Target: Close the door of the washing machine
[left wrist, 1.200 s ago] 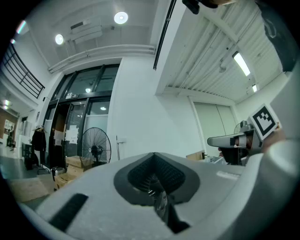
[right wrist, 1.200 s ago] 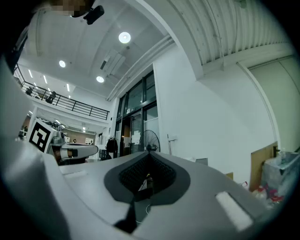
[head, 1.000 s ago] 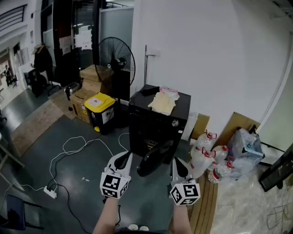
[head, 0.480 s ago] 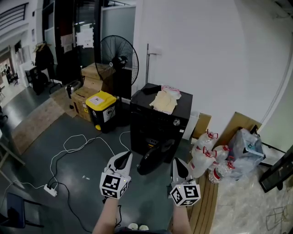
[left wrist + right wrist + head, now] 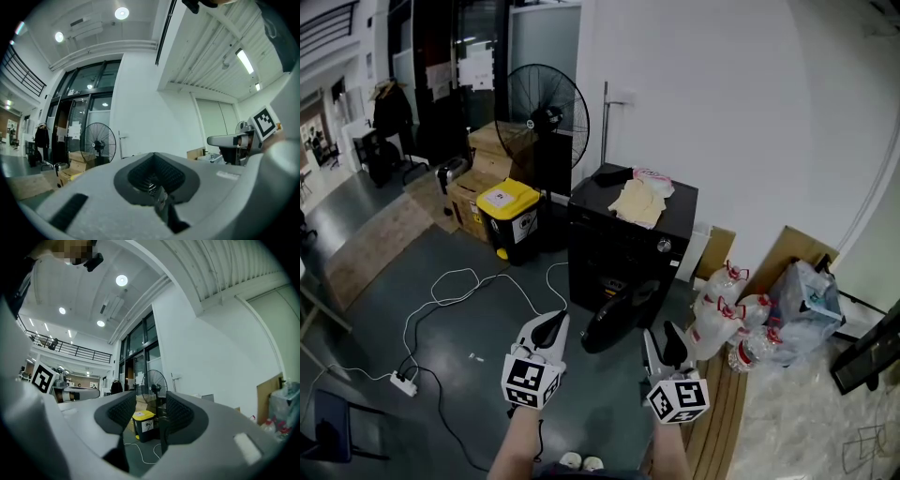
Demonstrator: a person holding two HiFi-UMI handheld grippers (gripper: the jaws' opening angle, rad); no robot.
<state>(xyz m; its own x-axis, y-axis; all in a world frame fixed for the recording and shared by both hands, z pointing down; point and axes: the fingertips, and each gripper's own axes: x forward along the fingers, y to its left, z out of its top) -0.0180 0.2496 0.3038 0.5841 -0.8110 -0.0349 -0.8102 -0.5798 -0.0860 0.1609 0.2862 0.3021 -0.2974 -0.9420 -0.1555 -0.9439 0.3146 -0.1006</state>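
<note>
Washing machine door [image 5: 617,317] ajar, cloths [image 5: 639,202] atop; left tongs [image 5: 550,324] clenched, right tongs [image 5: 663,343] just parted, empty.

Right gripper [image 5: 663,339] just opened; nothing between fingers [image 5: 183,414].

free: bare floor [image 5: 598,382] before open door [image 5: 617,319] | right: bottles [image 5: 724,317] | left: cable [image 5: 455,286], yellow bin [image 5: 514,217]
</note>
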